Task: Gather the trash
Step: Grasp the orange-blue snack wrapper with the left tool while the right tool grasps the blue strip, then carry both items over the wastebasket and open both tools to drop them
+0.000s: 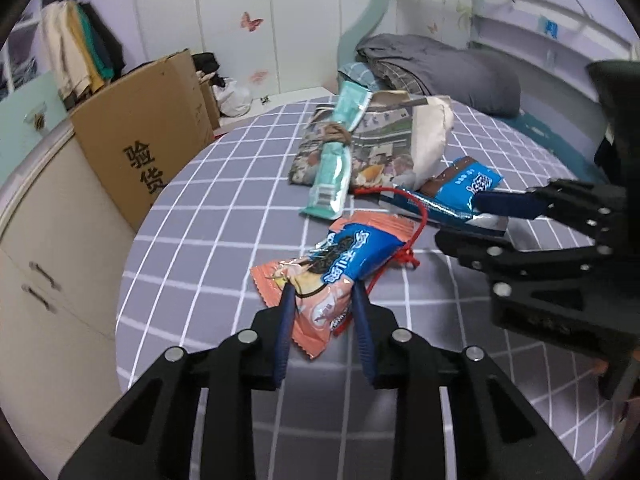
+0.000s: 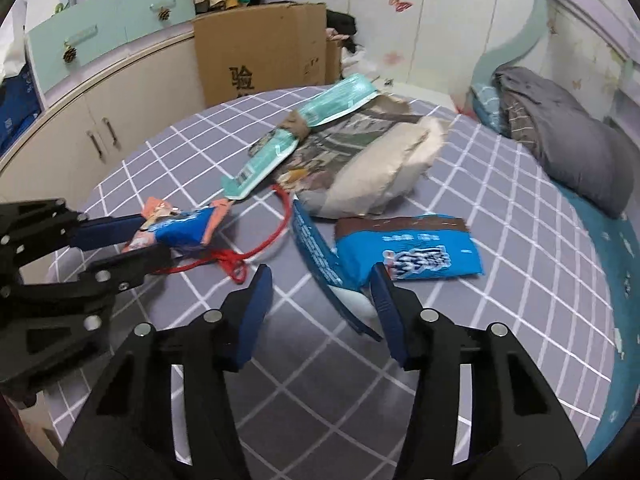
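A pink and blue snack wrapper (image 1: 340, 256) lies on the checked grey bedsheet (image 1: 224, 200). My left gripper (image 1: 324, 300) is shut on its near end, both blue pads pressing the foil; the right wrist view shows this grip from the side (image 2: 124, 244). A bright blue wrapper (image 2: 404, 252) lies to the right, its near end between the jaws of my right gripper (image 2: 320, 300). The right pad touches the wrapper and the left pad stands apart from it, so the gripper is open. A long teal wrapper (image 1: 336, 152) lies farther back.
A red string (image 2: 232, 264) loops between the two wrappers. A printed paper bag with beige cloth (image 1: 400, 140) lies behind them. A grey pillow and blanket (image 1: 460, 76) sit at the bed's far right. A cardboard box (image 1: 148, 140) and cabinets (image 1: 48, 280) stand left of the bed.
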Demonstrator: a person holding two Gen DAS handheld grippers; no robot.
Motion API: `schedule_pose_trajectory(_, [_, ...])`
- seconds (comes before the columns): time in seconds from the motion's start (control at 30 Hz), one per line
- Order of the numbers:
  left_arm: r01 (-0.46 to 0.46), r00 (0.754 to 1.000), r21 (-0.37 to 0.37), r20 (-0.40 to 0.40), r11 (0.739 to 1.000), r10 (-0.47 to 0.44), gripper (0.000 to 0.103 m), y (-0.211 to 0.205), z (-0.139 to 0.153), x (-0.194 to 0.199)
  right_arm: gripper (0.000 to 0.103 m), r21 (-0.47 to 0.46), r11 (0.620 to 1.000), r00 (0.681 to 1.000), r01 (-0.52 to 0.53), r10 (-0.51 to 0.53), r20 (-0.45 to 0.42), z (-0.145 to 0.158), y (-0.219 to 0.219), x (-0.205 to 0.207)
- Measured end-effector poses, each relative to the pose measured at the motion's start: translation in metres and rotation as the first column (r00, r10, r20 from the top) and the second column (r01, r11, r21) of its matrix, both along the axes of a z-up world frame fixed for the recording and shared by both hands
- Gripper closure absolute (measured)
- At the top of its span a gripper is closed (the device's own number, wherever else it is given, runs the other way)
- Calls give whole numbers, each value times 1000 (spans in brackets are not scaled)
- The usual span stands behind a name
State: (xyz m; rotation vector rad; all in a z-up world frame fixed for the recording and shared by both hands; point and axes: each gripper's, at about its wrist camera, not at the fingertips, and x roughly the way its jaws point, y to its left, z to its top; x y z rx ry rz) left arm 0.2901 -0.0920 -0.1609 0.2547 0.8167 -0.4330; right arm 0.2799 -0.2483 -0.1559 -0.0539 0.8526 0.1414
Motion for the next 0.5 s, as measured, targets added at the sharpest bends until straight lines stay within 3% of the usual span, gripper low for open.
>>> schedule_pose_trajectory(0.03, [-8, 1000, -13, -3, 1000, 8, 75, 5, 1, 0, 53, -5, 1000, 1000, 8, -8, -13, -2, 0, 2])
schedule_pose_trajectory(0.1, [-35, 999, -54, -15, 998, 34, 76, 16, 3, -2, 68, 0, 1000, 999, 18, -18, -39, -6, -2, 7])
schedule_pose_trajectory(0.23, [-106, 994, -87, -6, 991, 106, 76, 35, 8, -9, 88, 11, 1000, 999, 14, -14, -45, -6, 2, 3])
schedule_pose_trajectory(0.5, [-196, 980, -175, 9, 965, 201, 77, 81, 21, -24, 91, 50, 997, 997, 57, -60, 50, 21, -1, -29])
